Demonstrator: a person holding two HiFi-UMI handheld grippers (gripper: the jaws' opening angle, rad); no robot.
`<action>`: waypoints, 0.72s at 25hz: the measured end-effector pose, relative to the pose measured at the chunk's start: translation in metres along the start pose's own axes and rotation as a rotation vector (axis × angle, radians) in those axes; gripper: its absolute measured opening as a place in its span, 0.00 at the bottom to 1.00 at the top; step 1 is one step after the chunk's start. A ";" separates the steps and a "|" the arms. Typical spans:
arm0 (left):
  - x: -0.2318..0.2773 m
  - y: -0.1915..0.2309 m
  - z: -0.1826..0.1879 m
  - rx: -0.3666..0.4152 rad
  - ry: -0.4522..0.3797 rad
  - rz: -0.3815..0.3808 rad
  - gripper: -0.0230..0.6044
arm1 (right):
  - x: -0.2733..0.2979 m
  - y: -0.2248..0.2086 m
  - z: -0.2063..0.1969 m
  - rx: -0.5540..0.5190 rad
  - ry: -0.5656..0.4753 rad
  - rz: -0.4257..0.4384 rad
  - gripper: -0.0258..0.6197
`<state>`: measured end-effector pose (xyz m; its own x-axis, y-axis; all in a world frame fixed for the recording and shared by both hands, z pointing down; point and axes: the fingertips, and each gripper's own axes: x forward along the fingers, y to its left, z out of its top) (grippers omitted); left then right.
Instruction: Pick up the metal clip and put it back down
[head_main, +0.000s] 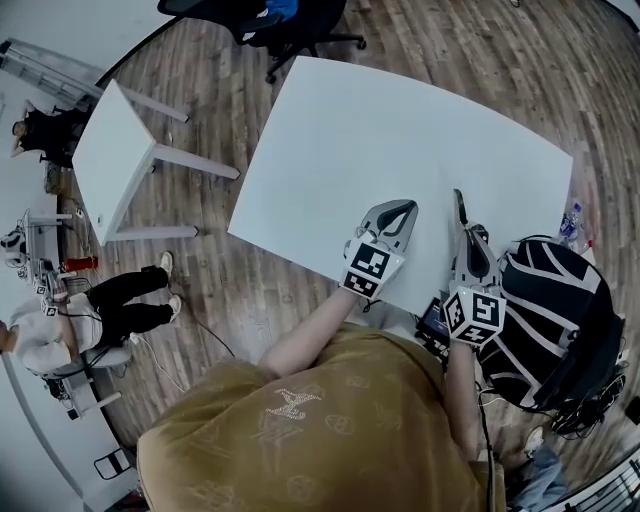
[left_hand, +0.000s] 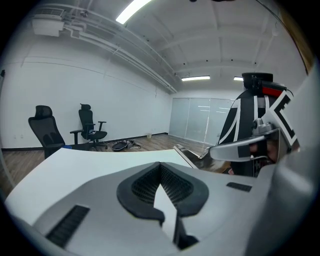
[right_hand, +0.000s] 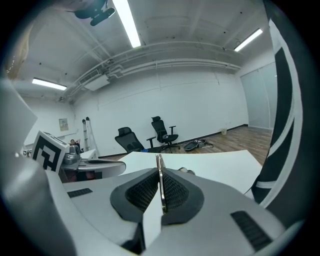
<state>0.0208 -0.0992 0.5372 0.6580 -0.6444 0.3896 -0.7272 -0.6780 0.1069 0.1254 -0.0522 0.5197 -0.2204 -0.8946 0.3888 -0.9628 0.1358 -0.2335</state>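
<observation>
A thin metal clip (right_hand: 160, 186) stands on edge between the ribbed pads of my right gripper (right_hand: 160, 161), which is shut on it. In the head view the clip (head_main: 458, 203) pokes out past the right gripper (head_main: 463, 228) over the front part of the white table (head_main: 400, 130). A hand's width to the left, my left gripper (head_main: 408, 206) is also over the table near its front edge. Its pads meet at the tip in the left gripper view (left_hand: 160, 166) with nothing between them. Whether the clip touches the tabletop I cannot tell.
A small white side table (head_main: 110, 160) stands at the left, and a black office chair (head_main: 290, 25) stands beyond the table's far end. A person (head_main: 90, 315) sits at the lower left. A black and white backpack (head_main: 550, 320) sits close at the right.
</observation>
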 end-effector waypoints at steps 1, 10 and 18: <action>0.002 0.001 -0.005 0.000 0.010 -0.001 0.05 | 0.003 0.000 -0.005 0.017 0.012 0.004 0.07; 0.008 0.005 -0.029 -0.018 0.059 -0.005 0.05 | 0.020 -0.005 -0.038 0.106 0.096 0.011 0.07; 0.019 0.013 -0.051 -0.029 0.105 -0.006 0.05 | 0.034 -0.014 -0.061 0.217 0.152 0.017 0.07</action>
<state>0.0141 -0.1019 0.5923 0.6391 -0.5987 0.4828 -0.7299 -0.6700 0.1353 0.1213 -0.0587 0.5908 -0.2729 -0.8164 0.5090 -0.9066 0.0412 -0.4200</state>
